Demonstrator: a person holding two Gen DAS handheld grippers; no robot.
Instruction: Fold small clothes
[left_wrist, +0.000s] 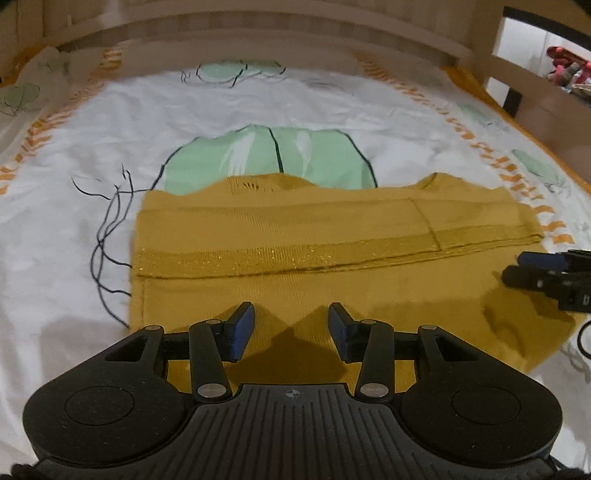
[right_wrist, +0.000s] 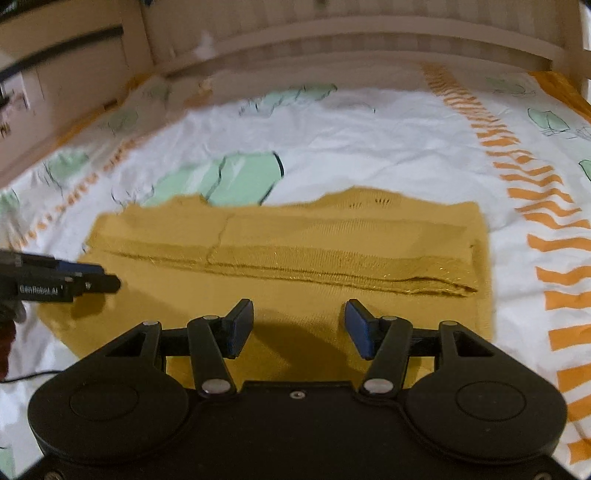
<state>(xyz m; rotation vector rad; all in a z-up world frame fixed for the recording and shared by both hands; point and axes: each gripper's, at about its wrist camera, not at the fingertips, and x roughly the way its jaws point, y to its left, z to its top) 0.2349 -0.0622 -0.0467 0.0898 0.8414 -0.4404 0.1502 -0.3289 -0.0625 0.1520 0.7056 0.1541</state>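
Wooden slats (left_wrist: 258, 33) back a bed dressed in a white sheet (left_wrist: 74, 155) printed with green cactus shapes and orange bands, and on it lies one mustard-yellow knitted garment (left_wrist: 295, 236). Two tools are in play. Left hand-held gripper (left_wrist: 291, 328) hovers low over the near part of the cloth, its blue pads (left_wrist: 243, 328) spread wide, nothing between them. Right hand-held gripper (right_wrist: 299, 328) does the same from its side, jaws wide apart and holding nothing, yellow knit showing in the gap. Each tool turns up in the other's camera: the right one pokes in from the right edge of the left view (left_wrist: 532, 271), the left one from the left edge of the right view (right_wrist: 85, 278), and both tips sit over the garment's outer ends.

Out from the fingers, the garment stretches directly ahead of both tools and beneath them. One fold is already in: a doubled layer with a glittery ribbed hem (right_wrist: 332, 271) runs across the middle. Its long axis goes side to side, across both views, with the wavy far edge toward the slats and the near edge running under the tools. One thin dark cable (right_wrist: 26, 376) trails on the sheet at the left in the right view.
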